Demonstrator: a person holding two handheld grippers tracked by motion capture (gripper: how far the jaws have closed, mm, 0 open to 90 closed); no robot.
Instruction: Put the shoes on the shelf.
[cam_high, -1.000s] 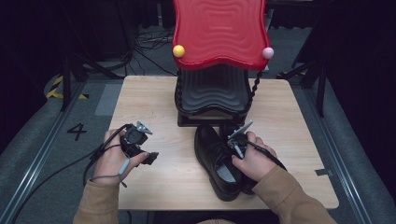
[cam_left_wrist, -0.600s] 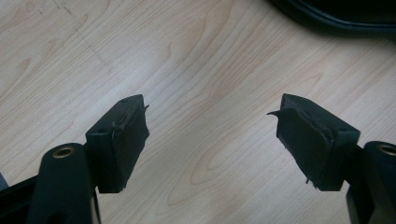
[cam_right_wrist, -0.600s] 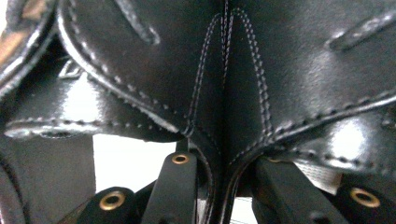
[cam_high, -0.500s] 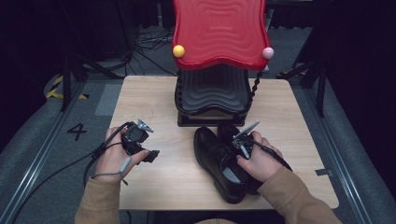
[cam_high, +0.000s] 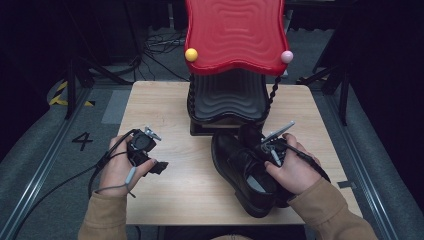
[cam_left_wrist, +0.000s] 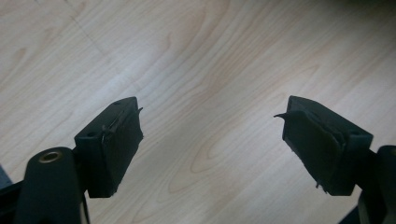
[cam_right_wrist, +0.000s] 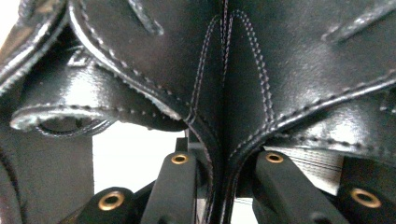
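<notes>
At the lower left of the high view, the person's left hand (cam_high: 120, 170) rests on the pale wooden table (cam_high: 165, 200) and holds the left gripper (cam_high: 159, 166), whose black cable trails off the table edge toward the lower left corner of the frame. In the left gripper view its two black jaws stand wide apart over bare wood grain, with nothing between them and nothing touching either pad. Moving toward the middle of the high view, a tall stand with a wavy glossy red plastic top (cam_high: 234, 35) fills the upper centre; a small yellow ball (cam_high: 191, 54) sits at its left corner and a small pink ball (cam_high: 286, 56) at its right corner, and a ribbed black base (cam_high: 227, 100) lies beneath it on the far half of the table. Right of centre and just in front of that base lies the black polished leather lace-up shoe (cam_high: 240, 170), running from mid-frame toward the lower right, one end near the table's front edge. At the lower right the person's right hand (cam_high: 295, 172), in a tan sleeve, holds the right gripper (cam_high: 260, 149) against the shoe. In the right gripper view the jaws are drawn close together and pinch a stitched seam of the shoe's leather (cam_right_wrist: 219, 116) between them.
</notes>
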